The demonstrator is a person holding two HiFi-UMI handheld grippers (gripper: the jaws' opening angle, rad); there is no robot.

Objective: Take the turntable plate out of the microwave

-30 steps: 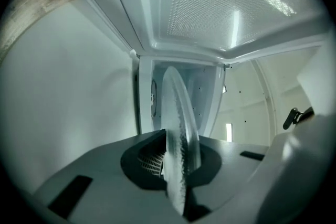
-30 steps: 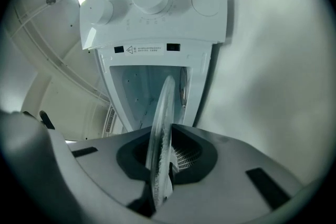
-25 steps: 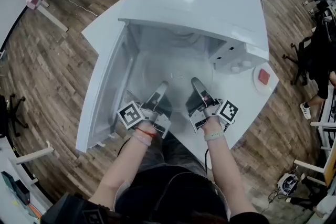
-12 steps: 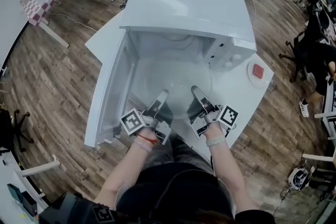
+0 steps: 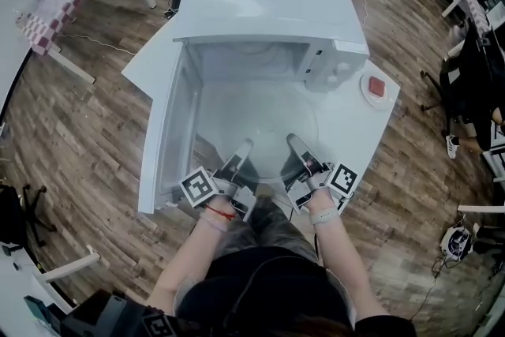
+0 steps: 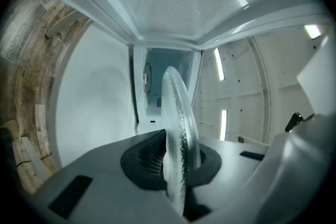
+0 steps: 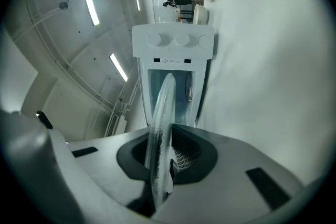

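Glass, clear and faintly textured, formed the turntable plate [image 5: 259, 122], a wide round disc that lay roughly level just in front of the open mouth of the microwave [image 5: 268, 4]. Most of it was out over the white table [image 5: 355, 142], and its far edge was near the threshold. Whether it rested on anything or was carried free could not be told. The left gripper [image 5: 239, 152] had its jaws closed on the near rim left of centre. In the left gripper view the plate stood edge-on, pinched between the dark ribbed pads [image 6: 149, 157]. The right gripper [image 5: 297, 146] was closed on the near rim right of centre in the same way, with the rim again seen edge-on between its jaws. The two holds sat side by side on the person's side of the disc. Judged from its look, the plate would be stiff and fairly heavy, smooth enough to slip, and liable to chip or shatter if knocked or dropped. With both holds on one edge, its weight would hang forward of the jaws. A firm bite well over the rim, two spread holds and a level carry seemed wise. The microwave door [image 5: 166, 138] stood swung open at the left, close beside the plate's path. A small white dish [image 5: 365, 95] holding something red sat at the table's right corner, and wood flooring [image 5: 71, 138] lay beyond.
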